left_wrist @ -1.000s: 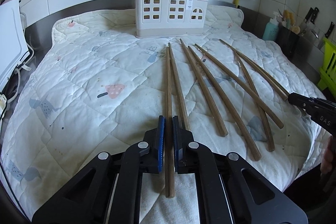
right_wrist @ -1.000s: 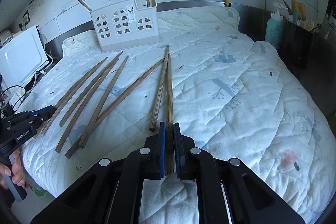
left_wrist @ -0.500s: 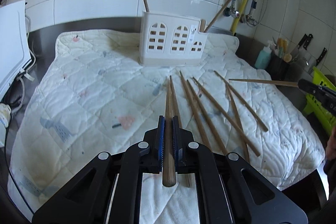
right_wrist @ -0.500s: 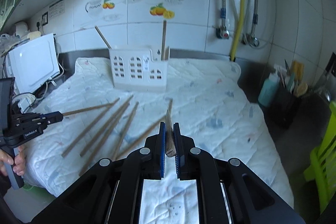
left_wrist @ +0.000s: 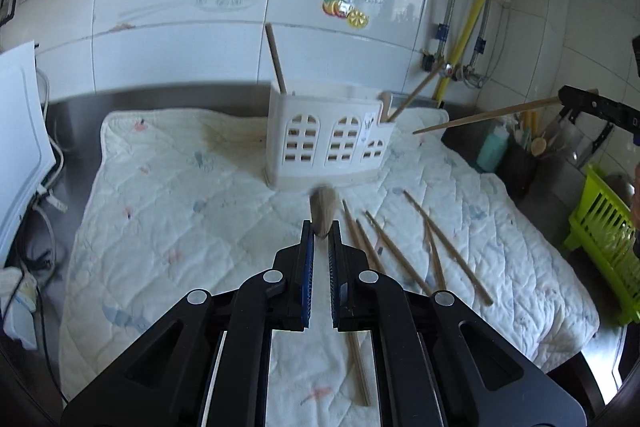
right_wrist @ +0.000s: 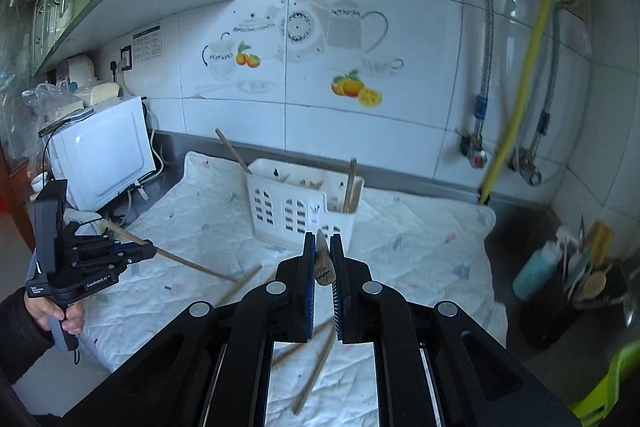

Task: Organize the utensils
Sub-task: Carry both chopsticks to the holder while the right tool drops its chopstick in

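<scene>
My left gripper (left_wrist: pixel 320 227) is shut on a wooden chopstick (left_wrist: pixel 321 209) that is lifted off the quilt and points toward the white utensil holder (left_wrist: pixel 328 143). Two chopsticks (left_wrist: pixel 276 59) stand in that holder. Several more chopsticks (left_wrist: pixel 400 251) lie on the quilted mat (left_wrist: pixel 168 211) to the right. In the right wrist view, my right gripper (right_wrist: pixel 323 241) is shut on another chopstick (right_wrist: pixel 324 263), raised above the mat and facing the holder (right_wrist: pixel 296 203). The left gripper (right_wrist: pixel 136 253) shows there at the left, held by a hand (right_wrist: pixel 60 315).
A white appliance (right_wrist: pixel 104 163) with cables stands left of the mat. On the right are a teal bottle (right_wrist: pixel 536 271), a dark cup of utensils (right_wrist: pixel 560 307) and a green rack (left_wrist: pixel 604 239). Pipes run down the tiled wall behind.
Both grippers rose from the mat, each lifting its chopstick clear of the quilt. The right one rose further and the view tilted up toward the wall.
</scene>
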Demonstrator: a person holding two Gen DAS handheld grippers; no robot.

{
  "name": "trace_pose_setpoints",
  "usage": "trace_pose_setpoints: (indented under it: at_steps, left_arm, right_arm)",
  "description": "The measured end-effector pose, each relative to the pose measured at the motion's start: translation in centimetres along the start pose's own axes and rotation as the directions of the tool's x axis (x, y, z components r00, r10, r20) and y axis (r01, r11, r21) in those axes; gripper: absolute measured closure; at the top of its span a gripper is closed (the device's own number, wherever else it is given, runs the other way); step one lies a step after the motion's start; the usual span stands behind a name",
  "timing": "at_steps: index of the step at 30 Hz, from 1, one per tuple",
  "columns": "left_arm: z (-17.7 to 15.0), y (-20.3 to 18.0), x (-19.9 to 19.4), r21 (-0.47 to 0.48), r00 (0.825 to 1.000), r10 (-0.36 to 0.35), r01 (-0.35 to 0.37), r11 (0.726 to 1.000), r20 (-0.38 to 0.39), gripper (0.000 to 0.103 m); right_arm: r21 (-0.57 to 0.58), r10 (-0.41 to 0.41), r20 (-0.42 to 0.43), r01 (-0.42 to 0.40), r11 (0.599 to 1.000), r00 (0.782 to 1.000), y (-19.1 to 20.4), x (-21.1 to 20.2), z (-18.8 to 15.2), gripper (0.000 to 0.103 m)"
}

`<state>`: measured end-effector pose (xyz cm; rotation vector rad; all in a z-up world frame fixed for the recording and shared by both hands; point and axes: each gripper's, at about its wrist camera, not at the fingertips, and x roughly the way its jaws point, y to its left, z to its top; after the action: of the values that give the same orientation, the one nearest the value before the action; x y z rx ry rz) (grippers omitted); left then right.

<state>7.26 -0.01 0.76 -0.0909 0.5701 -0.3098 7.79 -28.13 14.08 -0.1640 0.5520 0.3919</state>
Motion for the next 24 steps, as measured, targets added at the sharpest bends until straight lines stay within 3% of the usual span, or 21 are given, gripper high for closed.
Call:
trace_pose_setpoints:
  at_steps: [9,15,18,24]
  left_arm:
    - [4.5,-1.2,0.1,0.072,0.999,0.002,-0.005,0.997,0.054,0.098]
    - [7.6,-2.1,0.0,0.103,0.995,-0.013,0.002,0.995,0.101,0.098]
    - [10.0,-2.6,-0.2,0.121,0.989,-0.014,-0.003,0.993,0.145,0.098]
    - [15.2,-3.5,-0.5,0.136,0.967,-0.022,-0.013,0.991,0.254,0.098]
  right_arm:
    - [-0.089,-0.028,-0.029,0.025,0.996,0.999,0.4,3.5,5.8,0.096]
    - [-0.102,-0.031,-0.127,0.018,0.995,0.991,-0.2,8.0,8.1,0.096]
    - [-0.098,-0.023,-0.188,0.004,0.995,0.982,-0.4,10.3,8.9,0.096]
    - [-0.087,-0.046,-0.211,0.029,0.996,0.976,-1.3,13.5,9.6,0.095]
